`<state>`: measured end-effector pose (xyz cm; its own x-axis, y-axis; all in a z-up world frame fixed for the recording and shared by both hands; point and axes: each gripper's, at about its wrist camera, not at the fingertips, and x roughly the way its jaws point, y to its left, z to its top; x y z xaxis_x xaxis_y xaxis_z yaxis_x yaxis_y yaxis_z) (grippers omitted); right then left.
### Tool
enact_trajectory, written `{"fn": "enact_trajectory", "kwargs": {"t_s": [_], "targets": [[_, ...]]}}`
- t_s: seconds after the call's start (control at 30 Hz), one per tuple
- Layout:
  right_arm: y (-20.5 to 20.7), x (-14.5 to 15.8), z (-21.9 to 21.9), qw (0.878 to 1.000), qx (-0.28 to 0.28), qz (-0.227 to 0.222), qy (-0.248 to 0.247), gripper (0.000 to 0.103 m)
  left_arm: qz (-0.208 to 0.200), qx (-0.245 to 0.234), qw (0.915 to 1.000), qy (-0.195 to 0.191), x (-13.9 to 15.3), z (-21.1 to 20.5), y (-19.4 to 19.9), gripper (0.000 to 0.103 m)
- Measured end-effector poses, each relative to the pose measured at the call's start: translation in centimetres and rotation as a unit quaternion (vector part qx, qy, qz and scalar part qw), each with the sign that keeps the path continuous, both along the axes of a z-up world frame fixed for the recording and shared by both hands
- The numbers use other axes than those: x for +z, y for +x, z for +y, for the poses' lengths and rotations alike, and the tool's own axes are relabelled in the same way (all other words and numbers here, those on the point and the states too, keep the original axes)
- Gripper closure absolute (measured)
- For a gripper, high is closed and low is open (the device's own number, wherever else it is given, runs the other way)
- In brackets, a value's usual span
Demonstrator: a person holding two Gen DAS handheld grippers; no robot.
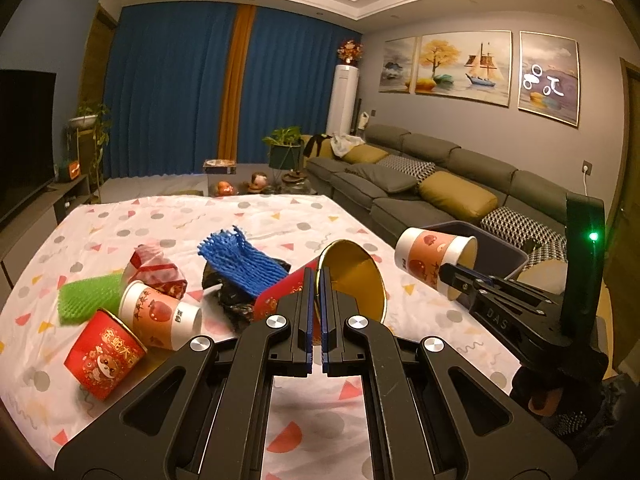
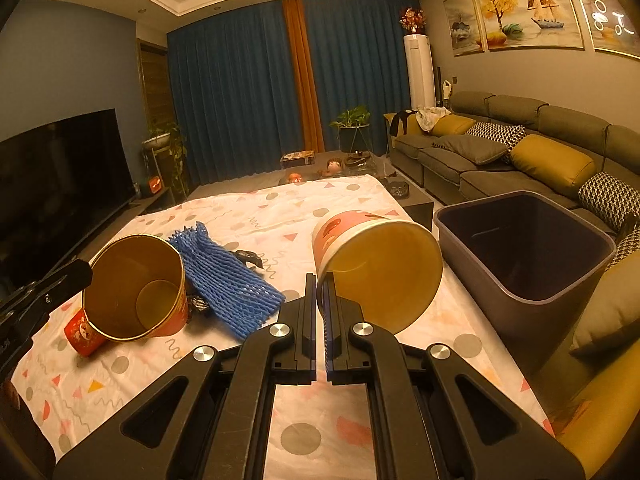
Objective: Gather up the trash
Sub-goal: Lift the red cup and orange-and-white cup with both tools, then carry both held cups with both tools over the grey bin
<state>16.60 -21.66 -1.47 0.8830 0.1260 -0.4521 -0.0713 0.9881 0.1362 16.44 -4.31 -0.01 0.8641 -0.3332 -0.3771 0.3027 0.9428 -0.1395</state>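
Observation:
My left gripper is shut on the rim of a red paper cup with a gold inside, held above the table; the cup also shows in the right wrist view. My right gripper is shut on the rim of a pink and white paper cup, held above the table's right edge next to the dark trash bin. In the left wrist view that cup hangs in front of the bin. A blue foam net, a green foam net, a red cup, a pink cup, a red wrapper and black plastic lie on the table.
The table carries a white patterned cloth. A grey sofa with yellow cushions runs along the right, behind the bin. A TV stands at the left. A low table with small items stands beyond the far edge.

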Motion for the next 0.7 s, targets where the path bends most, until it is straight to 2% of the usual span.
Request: {"fn": "enact_trajectory", "kwargs": {"t_s": [0.7], "targets": [[-0.3,0.1,-0.6,1.000,-0.002,-0.004,0.005,0.099,-0.005,-0.006,0.9999,0.008,0.3,-1.1,0.8,0.101]]}}
